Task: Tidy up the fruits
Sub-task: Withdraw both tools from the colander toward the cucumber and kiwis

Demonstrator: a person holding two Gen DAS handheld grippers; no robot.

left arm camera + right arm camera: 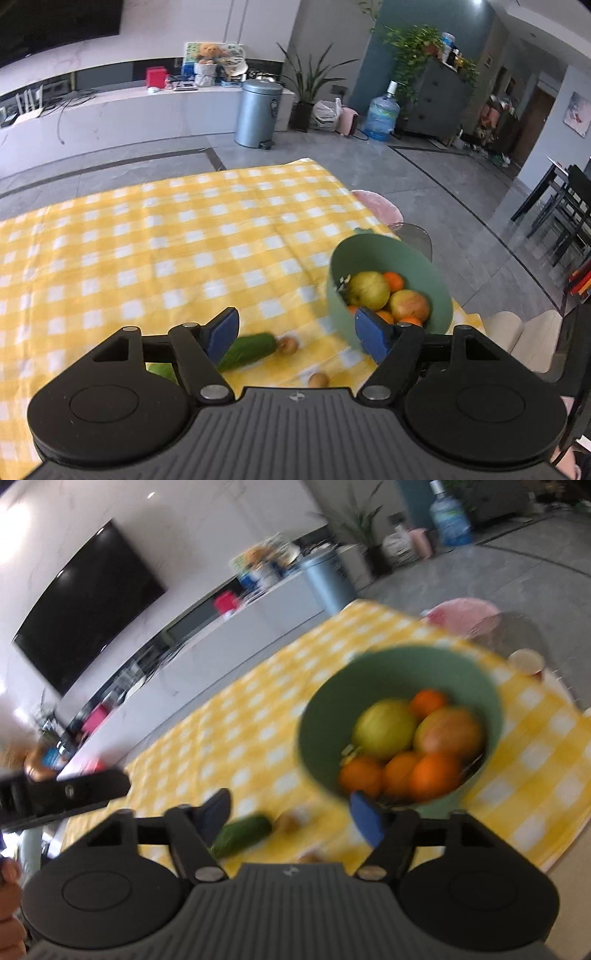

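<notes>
A green bowl (388, 258) sits at the right side of the yellow checked tablecloth (166, 240). It holds a yellow-green apple (368, 290), a red-yellow apple (410, 305) and several oranges (394, 280). A green cucumber (248, 350) and two small brown fruits (287, 345) (318, 379) lie loose on the cloth near me. My left gripper (295, 332) is open and empty above them. My right gripper (290, 818) is open and empty above the cucumber (242, 834), with the bowl (399, 672) just ahead. This view is blurred.
A pink stool (376, 206) and a clear chair (417, 236) stand past the table's right edge. A cup (526, 661) stands on the cloth beyond the bowl. The left gripper body (62, 794) shows at the left of the right wrist view.
</notes>
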